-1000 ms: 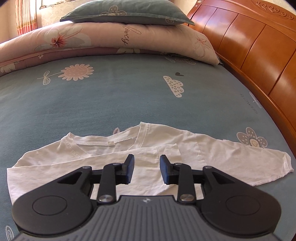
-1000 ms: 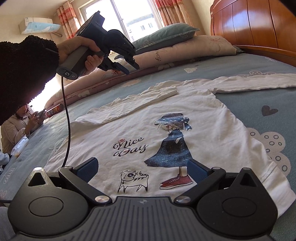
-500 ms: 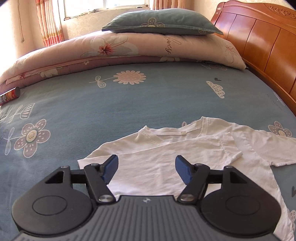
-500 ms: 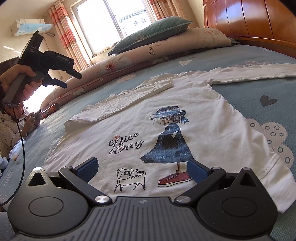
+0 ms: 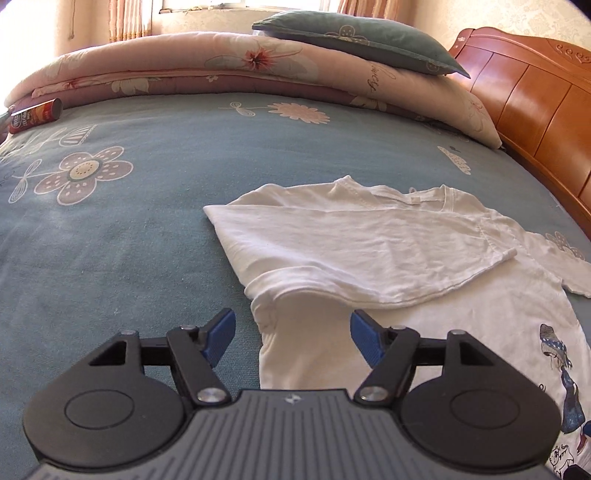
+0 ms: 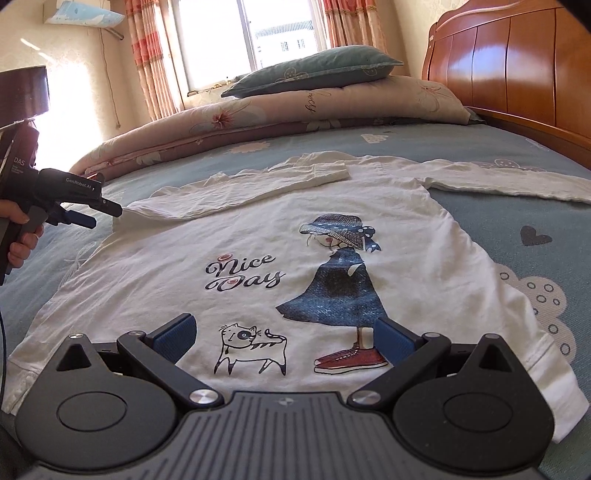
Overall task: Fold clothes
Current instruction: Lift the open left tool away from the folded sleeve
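Wrinkled white cotton shirt [image 6: 295, 258], sleeve folded

Sunlight floods through a window [image 6: 255, 37] hung with striped orange curtains [image 6: 147, 55] behind a bed with a blue flower-print sheet [image 5: 110, 221], a rolled pink quilt [image 6: 295, 110], a teal pillow [image 6: 314, 70] and a polished wooden headboard [image 6: 517, 66]; an air conditioner [image 6: 88, 13] hangs on the cream wall
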Tool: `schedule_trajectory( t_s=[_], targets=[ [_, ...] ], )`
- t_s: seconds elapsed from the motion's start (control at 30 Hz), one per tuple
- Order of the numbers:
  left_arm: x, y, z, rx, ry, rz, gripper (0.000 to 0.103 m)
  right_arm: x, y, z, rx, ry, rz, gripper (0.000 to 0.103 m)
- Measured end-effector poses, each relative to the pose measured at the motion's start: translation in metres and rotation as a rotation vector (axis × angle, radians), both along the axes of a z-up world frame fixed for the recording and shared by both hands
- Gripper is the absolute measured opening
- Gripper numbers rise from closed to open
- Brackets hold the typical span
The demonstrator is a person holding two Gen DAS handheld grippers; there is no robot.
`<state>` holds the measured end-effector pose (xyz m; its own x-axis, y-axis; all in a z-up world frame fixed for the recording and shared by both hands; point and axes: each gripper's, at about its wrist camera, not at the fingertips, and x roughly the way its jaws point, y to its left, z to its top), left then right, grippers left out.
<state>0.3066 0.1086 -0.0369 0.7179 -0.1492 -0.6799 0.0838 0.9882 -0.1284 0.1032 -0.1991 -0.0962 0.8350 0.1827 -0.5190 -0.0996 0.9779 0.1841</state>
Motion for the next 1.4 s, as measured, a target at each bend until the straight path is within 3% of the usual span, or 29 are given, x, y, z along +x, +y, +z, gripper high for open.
schedule_trajectory(
  t_s=[0.2, 0.33, 0.43, 0.63, 0.73, 0.93, 1.07, 1.17, 1.3, 1.4],
  targets=[
    [0.029, -0.022, -0.006, 0.056, -0.059, -0.184, 0.072, 0.003, 0.007, -0.003, -0.052, 0.001, -0.004, 0.103],
    [0.034, -0.024, -0.033, 0.08, 0.03, -0.183, 0.071, 0.003, 0.012, -0.004, -0.098, 0.002, 0.009, 0.103],
    [0.018, -0.018, -0.042, 0.062, 0.016, -0.189, 0.072, 0.003, 0.011, -0.004, -0.093, 0.003, 0.013, 0.103],
    [0.015, -0.015, -0.026, 0.051, 0.045, -0.195, 0.073, 0.003, 0.01, -0.003, -0.087, 0.005, 0.017, 0.103],
    [0.027, -0.007, -0.009, 0.04, -0.005, -0.165, 0.073, 0.003, 0.01, -0.003, -0.084, 0.004, 0.017, 0.103],
    [0.076, 0.019, -0.016, -0.093, 0.027, -0.062, 0.075, 0.003, 0.011, -0.004, -0.091, 0.006, 0.019, 0.103],
    [0.094, 0.039, -0.037, -0.105, 0.073, 0.04, 0.074, 0.004, 0.011, -0.004, -0.09, 0.008, 0.021, 0.103],
    [0.101, 0.059, -0.032, -0.153, 0.069, 0.135, 0.073, 0.004, 0.01, -0.004, -0.085, 0.008, 0.021, 0.103],
    [0.103, 0.06, -0.016, -0.223, 0.048, 0.117, 0.075, 0.004, 0.01, -0.004, -0.083, 0.008, 0.022, 0.103],
    [0.1, 0.048, -0.015, -0.271, 0.105, 0.067, 0.075, 0.004, 0.01, -0.004, -0.084, 0.009, 0.022, 0.103]
  ],
)
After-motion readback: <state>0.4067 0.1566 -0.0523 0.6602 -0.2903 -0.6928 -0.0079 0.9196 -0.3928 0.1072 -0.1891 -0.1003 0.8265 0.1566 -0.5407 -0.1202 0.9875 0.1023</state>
